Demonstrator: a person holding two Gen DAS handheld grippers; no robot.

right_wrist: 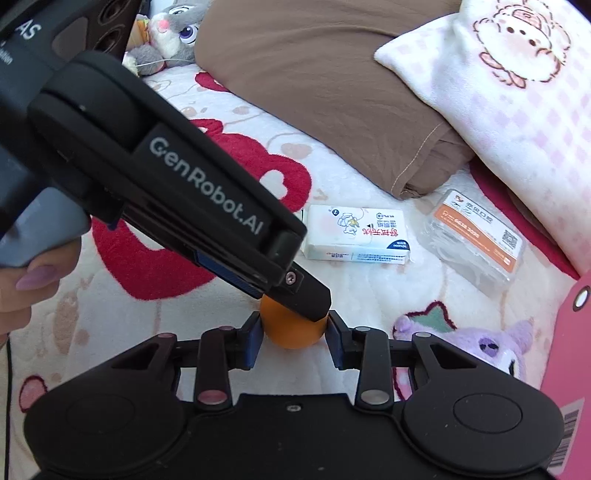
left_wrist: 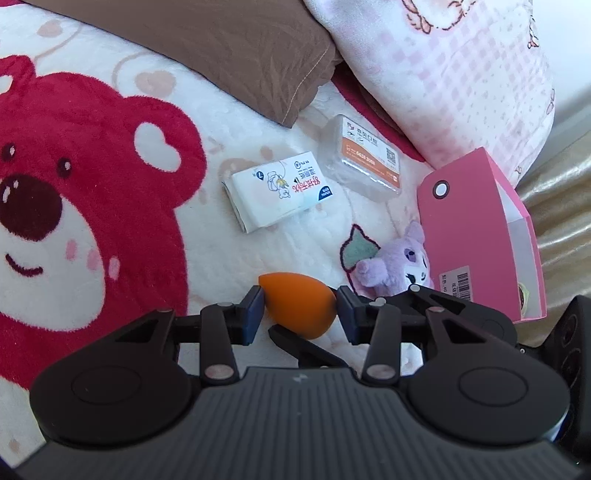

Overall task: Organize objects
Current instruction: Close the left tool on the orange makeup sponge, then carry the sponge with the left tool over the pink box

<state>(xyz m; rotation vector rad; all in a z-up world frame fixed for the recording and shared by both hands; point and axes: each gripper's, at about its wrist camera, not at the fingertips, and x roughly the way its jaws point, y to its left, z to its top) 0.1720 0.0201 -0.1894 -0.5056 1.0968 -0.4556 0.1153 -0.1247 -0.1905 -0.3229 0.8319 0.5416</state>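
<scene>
An orange egg-shaped makeup sponge (left_wrist: 301, 308) sits between both grippers at once, just above the blanket. My left gripper (left_wrist: 300, 314) has its blue pads against the sponge's two sides. In the right wrist view the sponge (right_wrist: 291, 328) also sits between my right gripper's (right_wrist: 294, 338) pads, with the left gripper's body (right_wrist: 177, 192) reaching in from the upper left over it. A white tissue pack (left_wrist: 279, 190) and a clear floss-pick box (left_wrist: 364, 155) lie further off. A purple plush (left_wrist: 397, 264) lies beside an open pink box (left_wrist: 480, 229).
A brown pillow (right_wrist: 325, 85) and a pink checked blanket (right_wrist: 517, 110) lie at the back. A grey bunny plush (right_wrist: 173, 33) sits at the far left. The bed cover carries a large red bear print (left_wrist: 74, 206). A gold fabric edge (left_wrist: 561, 206) is at right.
</scene>
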